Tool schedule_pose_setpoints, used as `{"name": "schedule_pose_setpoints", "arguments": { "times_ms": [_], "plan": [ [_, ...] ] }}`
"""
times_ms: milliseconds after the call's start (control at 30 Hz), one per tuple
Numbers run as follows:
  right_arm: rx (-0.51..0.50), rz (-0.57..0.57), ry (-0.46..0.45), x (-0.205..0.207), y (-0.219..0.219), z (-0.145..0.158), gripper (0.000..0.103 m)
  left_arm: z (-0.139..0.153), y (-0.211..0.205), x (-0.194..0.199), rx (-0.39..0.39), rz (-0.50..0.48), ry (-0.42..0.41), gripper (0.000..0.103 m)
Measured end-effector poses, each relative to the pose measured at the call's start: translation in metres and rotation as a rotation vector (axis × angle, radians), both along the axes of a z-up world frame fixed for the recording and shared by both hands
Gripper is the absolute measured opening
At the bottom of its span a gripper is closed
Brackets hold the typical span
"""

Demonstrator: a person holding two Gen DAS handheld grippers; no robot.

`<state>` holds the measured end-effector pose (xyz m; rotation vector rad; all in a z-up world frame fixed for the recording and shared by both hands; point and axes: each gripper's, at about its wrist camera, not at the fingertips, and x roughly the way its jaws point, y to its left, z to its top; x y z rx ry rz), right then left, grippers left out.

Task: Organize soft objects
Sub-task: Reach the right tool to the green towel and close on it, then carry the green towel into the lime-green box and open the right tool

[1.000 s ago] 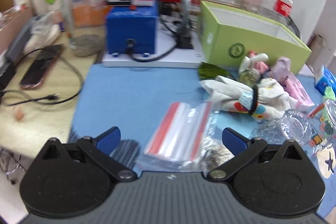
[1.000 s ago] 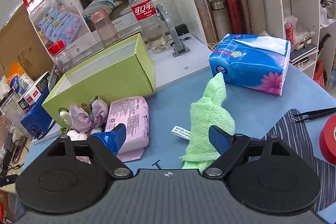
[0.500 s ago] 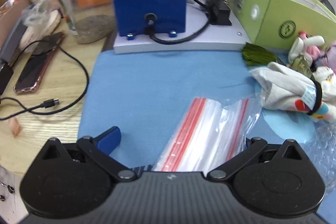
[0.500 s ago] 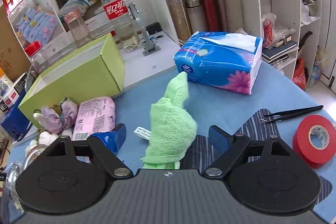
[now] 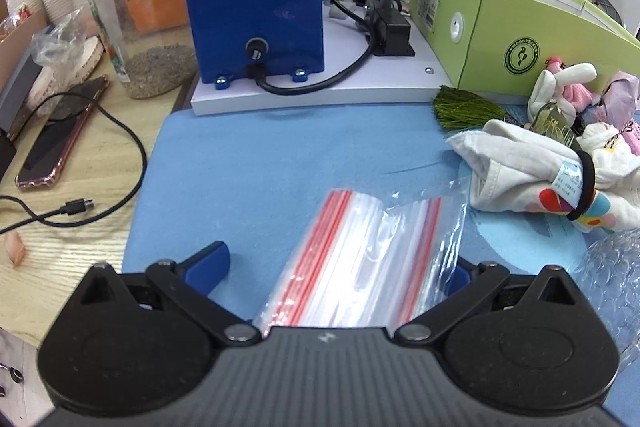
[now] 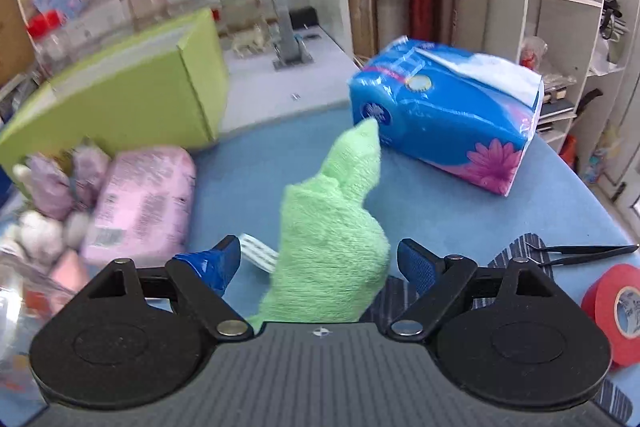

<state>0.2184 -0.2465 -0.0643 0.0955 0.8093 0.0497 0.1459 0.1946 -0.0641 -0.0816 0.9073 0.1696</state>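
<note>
Right now your right gripper point(image 6: 319, 263) stands with its jaws wide apart, and the green towel point(image 6: 332, 227) lies between them, its bulk nearer your left finger than the right; neither blue pad presses on it, so you have hold of nothing. The towel's narrow end points away from you and reaches up to the blue tissue pack point(image 6: 448, 123), which sits ahead and to the right. Ahead on the left lies the pink wipes packet point(image 6: 140, 203), with the small plush toys point(image 6: 48, 203) further left and the green box point(image 6: 120, 99) behind them. A red tape roll point(image 6: 612, 311) and black tweezers point(image 6: 580, 251) lie off your right finger. Your left gripper point(image 5: 340, 267) is likewise spread wide over the blue mat point(image 5: 260, 163), and the stack of clear zip bags point(image 5: 360, 259) with red seal lines lies between its fingers; the right pad is half hidden behind the plastic, and I cannot tell whether it touches. The white cloth bundle point(image 5: 540, 171), bound by a black band, lies ahead on the right.
</note>
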Motion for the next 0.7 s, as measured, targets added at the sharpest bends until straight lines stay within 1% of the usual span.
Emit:
{"name": "schedule_pose_setpoints", "arguments": {
  "times_ms": [33,67,133,300,367,400,467,500,533,567,600,633,700],
  "plan": [
    [-0.032,0.003,0.002,0.002,0.001,-0.005,0.073,0.0,0.0,-0.001,0.0,-0.002,-0.006,0.102],
    [-0.086,0.012,-0.011,0.0,0.005,-0.008,0.075,0.0,0.0,-0.001,0.001,-0.005,-0.01,0.102],
    [-0.079,0.003,-0.047,-0.004,0.003,-0.011,0.074,0.0,0.001,-0.001,0.001,-0.01,-0.01,0.102],
    [-0.084,0.034,-0.118,-0.013,-0.002,-0.017,0.076,0.0,0.002,-0.002,-0.001,-0.033,-0.007,0.102],
    [-0.088,0.045,-0.129,-0.014,-0.002,-0.017,0.076,0.001,0.001,-0.004,-0.007,-0.037,-0.015,0.099],
    [-0.086,0.05,-0.131,-0.014,-0.002,-0.017,0.076,0.001,0.0,-0.006,-0.007,-0.043,-0.019,0.095],
    [-0.082,0.062,-0.139,-0.015,-0.002,-0.016,0.074,0.005,-0.001,-0.01,-0.017,-0.068,-0.042,0.075],
    [-0.078,0.07,-0.147,-0.017,-0.001,-0.015,0.07,0.007,-0.001,-0.012,-0.021,-0.074,-0.052,0.053],
    [-0.069,0.084,-0.156,-0.019,-0.001,-0.015,0.064,0.009,-0.001,-0.013,-0.021,-0.072,-0.051,0.043],
    [-0.057,0.1,-0.164,-0.021,0.0,-0.015,0.044,0.011,0.001,-0.014,-0.029,-0.06,-0.046,0.039],
    [-0.045,0.109,-0.173,-0.023,-0.001,-0.013,0.031,0.012,0.003,-0.014,-0.044,-0.044,-0.048,0.034],
    [-0.032,0.108,-0.174,-0.024,-0.002,-0.011,0.023,0.014,0.007,-0.016,-0.071,-0.026,-0.051,0.032],
    [0.067,0.117,-0.162,-0.023,-0.011,-0.007,0.021,0.019,0.012,-0.019,-0.096,-0.005,-0.065,0.031]
  ]
}}
